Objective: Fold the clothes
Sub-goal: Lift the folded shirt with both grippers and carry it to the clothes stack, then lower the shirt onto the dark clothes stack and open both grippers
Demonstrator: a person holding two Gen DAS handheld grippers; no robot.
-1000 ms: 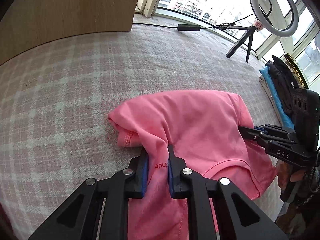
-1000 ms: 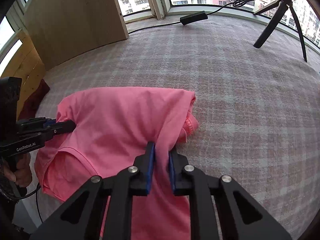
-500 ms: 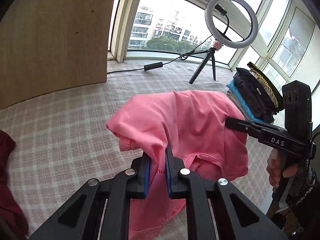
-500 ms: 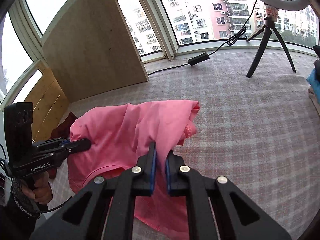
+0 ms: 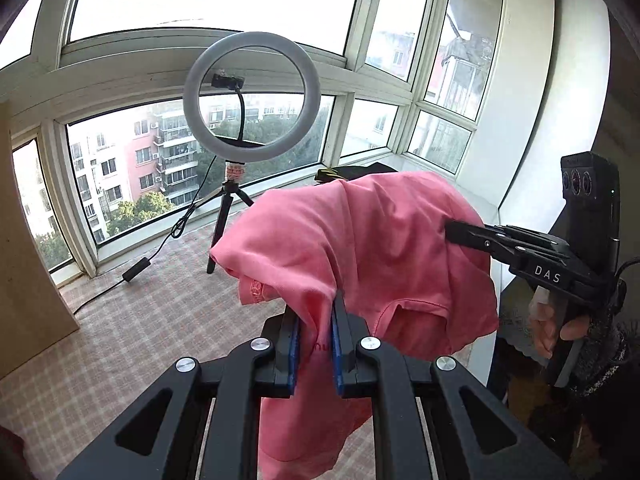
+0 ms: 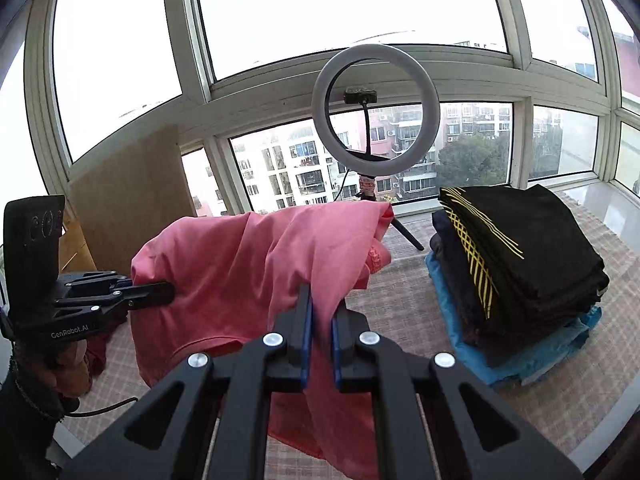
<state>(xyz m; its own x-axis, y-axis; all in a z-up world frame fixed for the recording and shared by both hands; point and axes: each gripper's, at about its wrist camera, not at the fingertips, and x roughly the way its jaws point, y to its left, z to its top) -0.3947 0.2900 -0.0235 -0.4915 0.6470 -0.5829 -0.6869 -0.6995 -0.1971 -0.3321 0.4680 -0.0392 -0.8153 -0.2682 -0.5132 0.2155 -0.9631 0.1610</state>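
— Left gripper? Right gripper?
— Both clamped on the pink shirt, pointing slightly downward.
— Shirt?
— Hanging between them, in front of the ring light, above the checked cover.

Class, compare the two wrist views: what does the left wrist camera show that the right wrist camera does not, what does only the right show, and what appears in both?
Only the left wrist view shows the right claw from the side, a white wall beside it and the black inline switch on the lamp's cable.

Only the right wrist view shows the stack of folded clothes in full and the left claw from the side.

Both show the pink T-shirt lifted and clamped by both claws, the ring light on its tripod, the windows and the checked cloth.
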